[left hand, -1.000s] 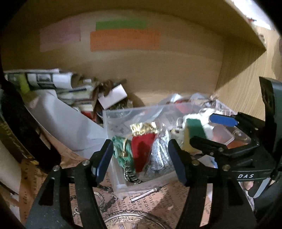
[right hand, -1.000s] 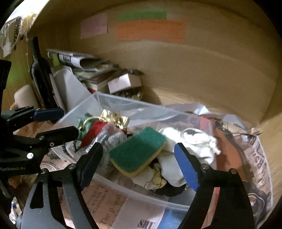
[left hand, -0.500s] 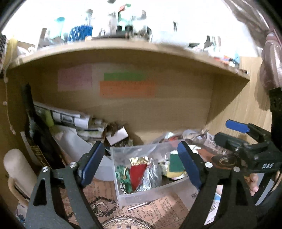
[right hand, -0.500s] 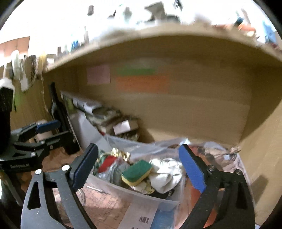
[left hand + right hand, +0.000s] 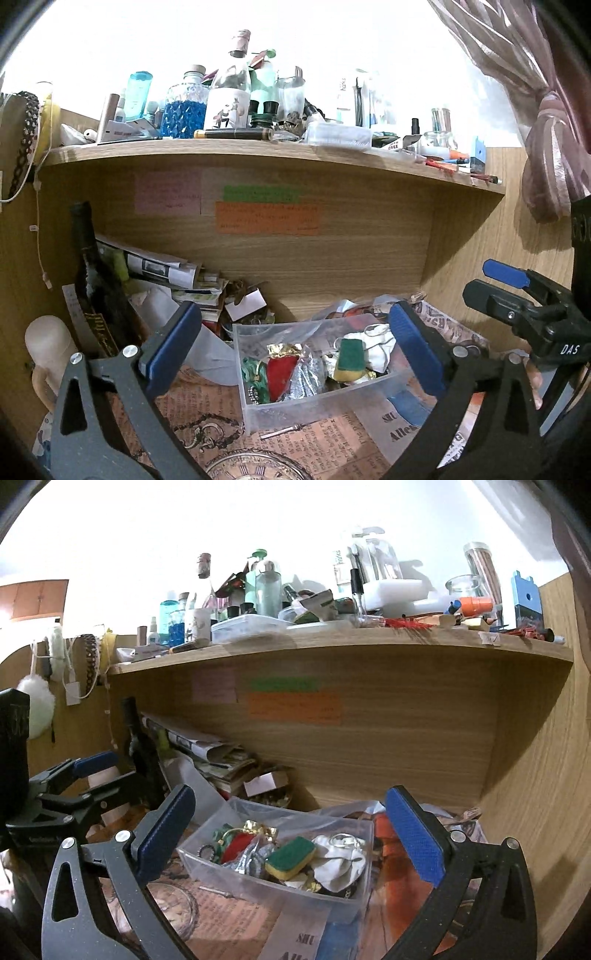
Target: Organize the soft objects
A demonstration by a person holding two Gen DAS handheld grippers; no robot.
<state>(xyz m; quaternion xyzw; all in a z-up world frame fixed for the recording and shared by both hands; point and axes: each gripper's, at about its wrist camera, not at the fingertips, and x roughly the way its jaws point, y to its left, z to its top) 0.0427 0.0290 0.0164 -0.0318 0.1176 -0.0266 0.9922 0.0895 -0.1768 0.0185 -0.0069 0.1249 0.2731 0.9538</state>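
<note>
**Entry: clear bin of soft goods, desk under shelf**

Location: clear plastic bin (image 5: 273, 871) sits on printed paper (image 5: 325, 443) on the desk, beneath the wooden shelf (image 5: 258, 151), near centre.

Contents, left to right: green cord bundle (image 5: 253, 371); red pouch with gold top (image 5: 280, 369); silvery mesh bag (image 5: 308, 376); green-and-yellow sponge (image 5: 290, 858); white cloth (image 5: 340, 860) at the right end.

Left gripper (image 5: 291, 350): spread wide, empty, held back from the bin and framing it.

Right gripper (image 5: 288, 834): spread wide, empty, likewise clear of the bin. Each gripper shows at the edge of the other's view.

Surroundings: dark bottle (image 5: 96, 280) upright at far left; stacked papers (image 5: 166, 273) behind the bin.

Status, judged: soft items appear gathered in the bin; nothing is held.

Risks, judged: the contents overlap, so a pinch on the sponge could snag the cloth or mesh bag and drag it out. The bin looks light; a push on its wall could slide it on the paper. A wide sweep left could tip the bottle.
</note>
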